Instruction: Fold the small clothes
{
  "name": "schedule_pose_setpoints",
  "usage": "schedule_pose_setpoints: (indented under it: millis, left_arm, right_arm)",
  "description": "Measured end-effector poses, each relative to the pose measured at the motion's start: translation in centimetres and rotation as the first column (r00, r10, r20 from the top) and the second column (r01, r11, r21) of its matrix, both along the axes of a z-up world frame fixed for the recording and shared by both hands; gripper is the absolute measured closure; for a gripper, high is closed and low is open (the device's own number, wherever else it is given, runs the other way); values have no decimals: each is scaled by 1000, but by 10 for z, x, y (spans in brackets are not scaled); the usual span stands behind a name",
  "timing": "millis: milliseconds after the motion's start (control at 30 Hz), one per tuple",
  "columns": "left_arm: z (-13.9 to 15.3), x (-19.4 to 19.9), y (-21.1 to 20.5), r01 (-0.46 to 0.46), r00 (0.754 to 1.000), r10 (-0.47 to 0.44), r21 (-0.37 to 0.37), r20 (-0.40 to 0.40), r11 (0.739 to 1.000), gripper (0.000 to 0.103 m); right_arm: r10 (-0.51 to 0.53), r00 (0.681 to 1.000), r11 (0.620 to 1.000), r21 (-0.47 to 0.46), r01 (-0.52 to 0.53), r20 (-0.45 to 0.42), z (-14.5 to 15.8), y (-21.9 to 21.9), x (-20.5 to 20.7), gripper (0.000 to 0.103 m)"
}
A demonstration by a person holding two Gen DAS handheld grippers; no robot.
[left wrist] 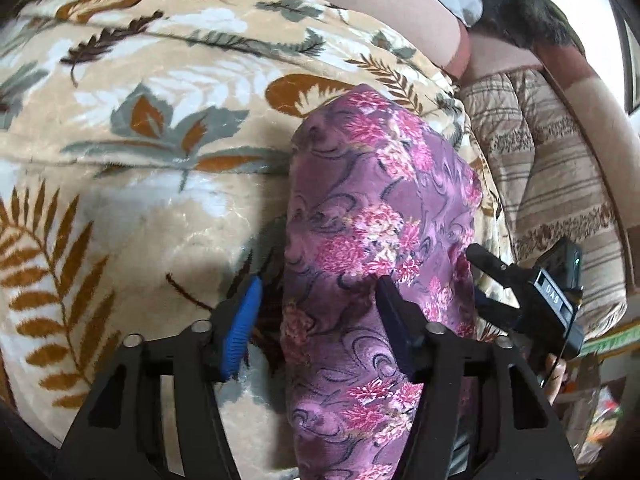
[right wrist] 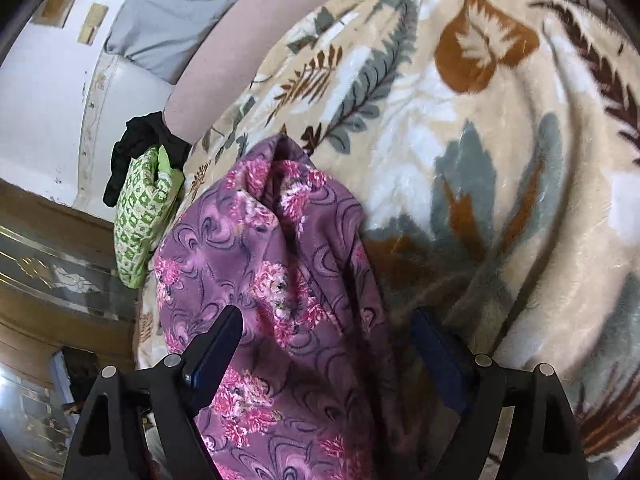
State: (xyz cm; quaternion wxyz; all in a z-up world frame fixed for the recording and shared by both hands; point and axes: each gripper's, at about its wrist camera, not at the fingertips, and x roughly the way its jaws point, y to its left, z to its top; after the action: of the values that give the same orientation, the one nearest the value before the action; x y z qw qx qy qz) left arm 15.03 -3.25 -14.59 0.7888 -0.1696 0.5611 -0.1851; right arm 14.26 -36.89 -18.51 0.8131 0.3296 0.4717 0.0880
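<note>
Lying between parted fingers of both tools: purple floral garment (left wrist: 372, 216).

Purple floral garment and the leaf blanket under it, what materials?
Purple floral garment: thin, matte woven cloth, probably cotton or rayon; it drapes in soft folds. Leaf blanket: plush fleece, likely polyester mink; the brushed pile shows a light sheen.
</note>
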Motion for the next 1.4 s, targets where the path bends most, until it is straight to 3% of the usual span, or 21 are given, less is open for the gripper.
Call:
schedule_pose_setpoints:
  millis: [300,467,600,633,667,733,767,900,933,967,1067,1167,1300,1400]
  left_arm:
    - [-6,1,1,-15,999,14,-29,-31,999,42]
    - [-14,9,4,-8,998,4,-75,-57,997,40]
    - [-12,21,-2,5,999,-10,-114,-46,993,40]
    - [-13,26,-3,9,999,-14,-120,-44,993,40]
    - [-15,30,-6,11,999,-17,-121,-50,993,32]
    - [-25,38,-11,11,997,-20,-116,-74,993,26]
    - [-30,40,-13,11,996,-22,-123,-87,992,26]
    - [-45,51,-16,-25,989,1,-160,-148,987,26]
    - [-44,52,-17,-26,990,2,-167,-144,986,33]
    - [-43,54,-18,-20,990,-5,-172,-142,985,50]
    - [-35,52,-14,-18,988,-14,-207,-154,978,74]
    - [-17,47,-1,-22,989,-19,-269,-150,963,77]
    - [24,52,29,-23,998,4,-278,-71,960,77]
    - [50,74,55,-42,999,38,-264,-21,963,77]
  right_arm:
    - [9,1000,999,51,-10,16,1,-8,-5,24]
    - [41,999,998,-47,-42,-17,6,-2,7,32]
    - [48,998,998,-30,-49,-52,0,-12,23,35]
    - [65,996,997,-29,-67,-63,-1,-12,28,37]
    - [81,994,996,-36,-84,-78,-2,-11,33,41]
    - [122,988,991,-35,-126,-95,-2,-5,37,63]
    - [132,986,990,-32,-136,-99,-3,-3,36,68]
    - [148,979,982,-100,-162,-137,-8,8,36,71]
    - [141,979,985,-75,-153,-149,-12,6,38,71]
    - [140,979,988,-49,-149,-150,-14,4,41,71]
    - [153,978,985,-56,-163,-144,-11,5,43,82]
    - [154,983,984,-78,-162,-97,7,17,34,85]
    - [177,984,984,-10,-177,-15,32,42,43,86]
    - [214,977,977,-11,-213,26,48,70,66,86]
